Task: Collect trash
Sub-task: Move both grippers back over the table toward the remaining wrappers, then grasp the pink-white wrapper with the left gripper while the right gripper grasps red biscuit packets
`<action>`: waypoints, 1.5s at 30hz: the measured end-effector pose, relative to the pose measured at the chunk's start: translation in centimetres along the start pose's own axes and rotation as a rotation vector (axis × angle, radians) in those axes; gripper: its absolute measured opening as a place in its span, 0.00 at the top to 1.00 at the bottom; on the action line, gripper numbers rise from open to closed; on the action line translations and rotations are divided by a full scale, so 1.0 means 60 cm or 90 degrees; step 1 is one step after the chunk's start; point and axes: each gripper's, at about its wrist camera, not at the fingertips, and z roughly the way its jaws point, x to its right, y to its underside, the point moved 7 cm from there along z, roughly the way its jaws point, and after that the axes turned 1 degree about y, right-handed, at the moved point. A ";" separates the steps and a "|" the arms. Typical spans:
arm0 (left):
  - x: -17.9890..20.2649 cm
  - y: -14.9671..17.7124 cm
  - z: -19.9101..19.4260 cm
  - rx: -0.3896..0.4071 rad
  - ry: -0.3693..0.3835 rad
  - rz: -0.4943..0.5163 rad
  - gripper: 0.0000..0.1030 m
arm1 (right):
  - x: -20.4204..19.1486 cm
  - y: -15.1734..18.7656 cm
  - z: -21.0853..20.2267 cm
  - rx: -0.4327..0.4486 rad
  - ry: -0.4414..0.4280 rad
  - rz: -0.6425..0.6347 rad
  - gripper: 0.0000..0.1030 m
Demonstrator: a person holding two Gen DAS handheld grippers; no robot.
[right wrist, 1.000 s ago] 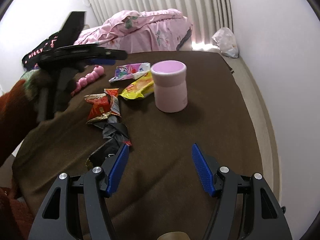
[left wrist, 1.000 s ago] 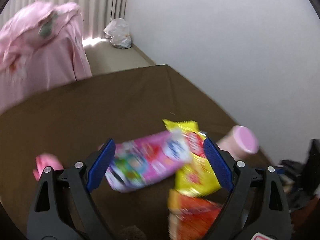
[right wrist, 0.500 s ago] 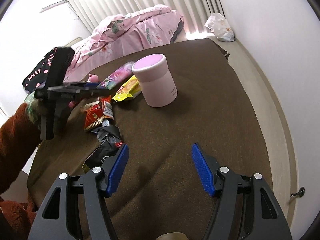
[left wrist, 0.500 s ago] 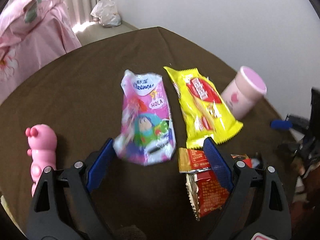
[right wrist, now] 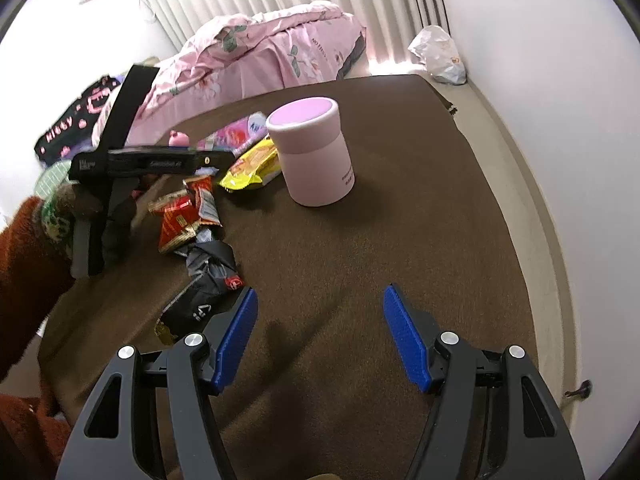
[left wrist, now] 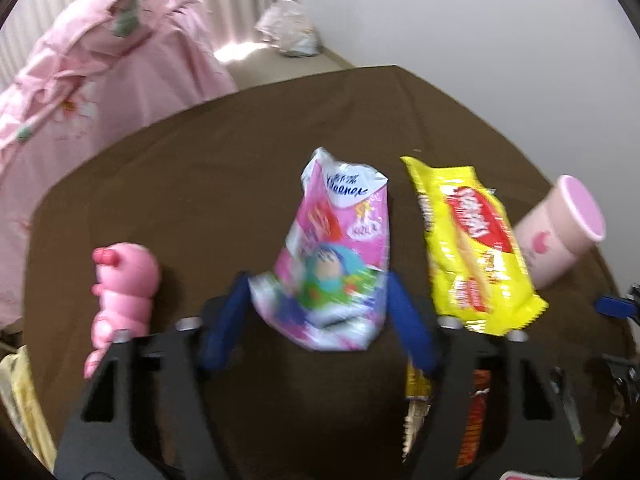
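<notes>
- Your left tongs (left wrist: 318,304): jaws have just been closing, and the pink tissue pack (left wrist: 340,256) sits between the blue pads. Near end of the pack looks pinched at both sides, but that view is blurred.
- Pack runs from the pads straight ahead, its white crumpled end farthest from you.
- Just right of the left tongs: yellow snack wrapper (left wrist: 472,248), lying lengthwise, beside the pack and apart from it.
- Under the right finger of the left tongs: red wrappers (left wrist: 476,412), mostly hidden by the finger.
- Left of the left tongs: pink caterpillar toy (left wrist: 120,296), close to the left finger.
- Further right, past the yellow wrapper: pink cup (left wrist: 560,236), upright on the brown desk (left wrist: 224,184).
- Your right tongs (right wrist: 320,332): jaws spread wide, nothing between the pads, only bare brown cloth.
- Just left of the right tongs' left pad: black crumpled wrapper (right wrist: 208,280), near the pad; can't tell if it touches.
- Ahead of that: the red wrappers (right wrist: 184,216), then the yellow one (right wrist: 252,164).
- Ahead of the right tongs, well apart: the pink cup (right wrist: 316,156).
- Beyond the desk: pink bedding (right wrist: 260,52), white plastic bag (right wrist: 438,54) on the floor by the curtain.
</notes>
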 end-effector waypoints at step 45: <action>-0.081 0.305 -0.269 0.096 0.068 -0.280 0.45 | -0.222 -0.077 0.036 -0.002 -0.030 -0.161 0.71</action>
